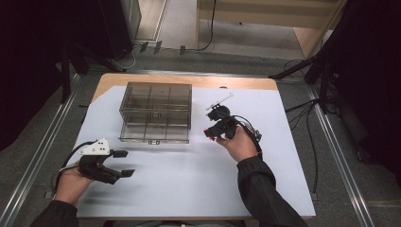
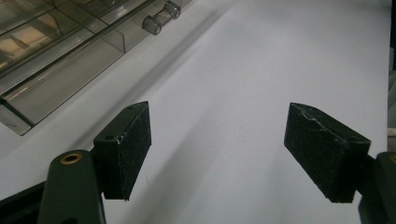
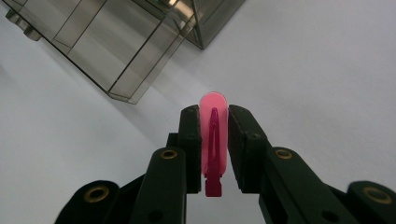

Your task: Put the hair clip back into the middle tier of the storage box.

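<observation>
Pink hair clip, pinched edge-on between the right gripper's fingers, could twist loose; left gripper gapes empty.

smoky organizer box blocking far left, open white sheet elsewhere, seemingly

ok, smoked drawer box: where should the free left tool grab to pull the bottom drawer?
Probably the round clear knob on the drawer front of the box, approached from the near side. It stands proud of the flat panel, and the left tool is open and empty.
</observation>
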Demonstrator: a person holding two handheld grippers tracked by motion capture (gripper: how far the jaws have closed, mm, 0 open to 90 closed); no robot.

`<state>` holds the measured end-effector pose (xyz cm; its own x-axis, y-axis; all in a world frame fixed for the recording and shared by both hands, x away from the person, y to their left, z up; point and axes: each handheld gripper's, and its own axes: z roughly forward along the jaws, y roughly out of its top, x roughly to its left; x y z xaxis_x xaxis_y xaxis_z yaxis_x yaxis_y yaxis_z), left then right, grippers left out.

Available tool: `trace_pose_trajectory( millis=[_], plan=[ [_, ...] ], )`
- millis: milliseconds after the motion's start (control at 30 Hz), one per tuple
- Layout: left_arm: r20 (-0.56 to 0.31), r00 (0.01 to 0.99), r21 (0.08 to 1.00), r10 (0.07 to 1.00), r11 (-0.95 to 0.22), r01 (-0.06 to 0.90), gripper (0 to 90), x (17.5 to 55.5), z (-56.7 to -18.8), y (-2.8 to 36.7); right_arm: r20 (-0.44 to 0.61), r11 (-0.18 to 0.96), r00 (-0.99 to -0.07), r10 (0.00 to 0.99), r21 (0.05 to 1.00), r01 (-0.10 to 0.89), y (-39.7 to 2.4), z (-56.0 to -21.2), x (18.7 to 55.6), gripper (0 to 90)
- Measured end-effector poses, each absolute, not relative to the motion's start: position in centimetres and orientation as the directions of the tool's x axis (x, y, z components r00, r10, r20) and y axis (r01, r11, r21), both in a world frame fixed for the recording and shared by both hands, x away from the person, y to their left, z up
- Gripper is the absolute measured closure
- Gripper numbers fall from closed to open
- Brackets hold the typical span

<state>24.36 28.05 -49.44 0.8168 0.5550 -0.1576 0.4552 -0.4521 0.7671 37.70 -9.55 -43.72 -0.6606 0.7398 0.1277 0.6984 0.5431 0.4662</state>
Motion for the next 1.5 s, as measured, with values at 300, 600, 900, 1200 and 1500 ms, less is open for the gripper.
trace_pose_trajectory(
  millis=[300,600,900,1200,1500],
  plan=[
    [-0.153,0.816,0.766,0.558,-0.455,0.454,23.9,24.3,-49.6,27.9,0.134,0.553,-0.678,0.723,0.475,0.684,-8.5,-43.5,37.7,77.5],
    [-0.152,0.804,0.766,0.575,-0.445,0.463,23.9,23.4,-49.7,28.3,0.129,0.575,-0.701,0.702,0.478,0.664,-7.1,-43.1,37.9,77.5],
    [-0.146,0.792,0.765,0.593,-0.440,0.470,23.9,22.7,-49.6,29.0,0.122,0.600,-0.726,0.677,0.480,0.640,-5.6,-43.0,38.1,77.5],
    [-0.144,0.797,0.764,0.586,-0.446,0.466,23.9,22.7,-49.7,29.0,0.120,0.603,-0.730,0.673,0.482,0.636,-5.0,-43.0,37.9,77.5],
    [-0.143,0.797,0.761,0.586,-0.450,0.467,23.9,22.7,-49.7,28.9,0.123,0.611,-0.744,0.657,0.491,0.621,-3.9,-42.9,37.7,77.5]
  ],
)
